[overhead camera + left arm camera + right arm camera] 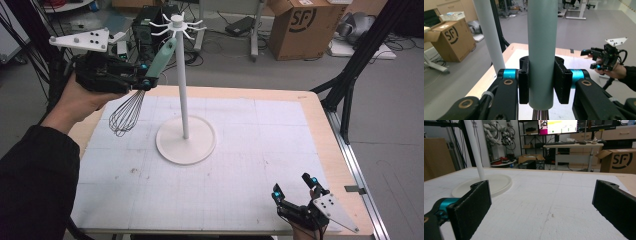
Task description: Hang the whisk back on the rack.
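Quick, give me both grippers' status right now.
Left gripper: closed on the whisk by its green handle, raised beside the white hook stand.
Right gripper: open, nothing between its jaws, low over the table.

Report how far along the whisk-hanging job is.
Done: the left gripper is shut on the whisk by its green handle and holds it raised beside the white stand, handle tip near the hooks at the top.
In hand: lining the handle up with a hook.
Left: the whisk is not yet hung or released. The right gripper rests open near the table's front edge.
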Action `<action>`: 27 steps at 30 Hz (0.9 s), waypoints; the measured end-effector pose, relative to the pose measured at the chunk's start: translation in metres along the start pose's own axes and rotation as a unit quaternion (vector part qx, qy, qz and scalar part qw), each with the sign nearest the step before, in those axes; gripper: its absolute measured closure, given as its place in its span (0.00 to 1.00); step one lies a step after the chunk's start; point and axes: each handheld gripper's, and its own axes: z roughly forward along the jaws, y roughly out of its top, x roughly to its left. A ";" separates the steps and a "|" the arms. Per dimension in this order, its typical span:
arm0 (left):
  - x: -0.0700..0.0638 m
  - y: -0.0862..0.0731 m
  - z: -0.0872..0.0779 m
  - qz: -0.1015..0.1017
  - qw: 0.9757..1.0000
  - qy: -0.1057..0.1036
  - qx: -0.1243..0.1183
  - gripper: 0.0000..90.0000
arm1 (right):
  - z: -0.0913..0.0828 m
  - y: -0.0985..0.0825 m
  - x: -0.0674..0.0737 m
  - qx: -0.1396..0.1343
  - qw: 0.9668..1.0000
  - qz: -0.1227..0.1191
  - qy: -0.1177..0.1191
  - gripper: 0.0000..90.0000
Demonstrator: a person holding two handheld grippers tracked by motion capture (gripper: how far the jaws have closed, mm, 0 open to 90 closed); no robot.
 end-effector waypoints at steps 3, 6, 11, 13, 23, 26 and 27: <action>0.001 -0.001 0.003 0.003 1.000 0.009 0.002 0.77 | 0.000 0.000 0.000 0.000 1.000 -0.001 0.000 0.01; 0.003 -0.005 0.005 -0.004 1.000 0.014 -0.008 0.77 | 0.000 0.000 0.000 0.000 1.000 -0.002 0.000 0.01; 0.007 -0.013 0.004 -0.013 0.999 0.023 -0.018 0.77 | -0.001 0.000 0.000 0.000 1.000 -0.001 0.000 0.01; 0.009 -0.014 0.003 -0.014 0.999 0.026 -0.016 0.77 | 0.000 0.000 0.000 0.000 1.000 -0.001 0.000 0.01; 0.016 -0.013 0.011 -0.015 0.999 0.038 -0.012 0.77 | -0.001 -0.001 -0.001 0.001 1.000 0.000 -0.003 0.01; 0.019 -0.014 0.014 -0.017 0.999 0.038 -0.016 0.77 | -0.002 -0.001 -0.002 0.000 1.000 -0.001 -0.005 0.01; 0.019 -0.015 0.015 -0.015 0.999 0.039 -0.015 0.77 | -0.003 -0.001 -0.002 0.001 1.000 0.000 -0.006 0.01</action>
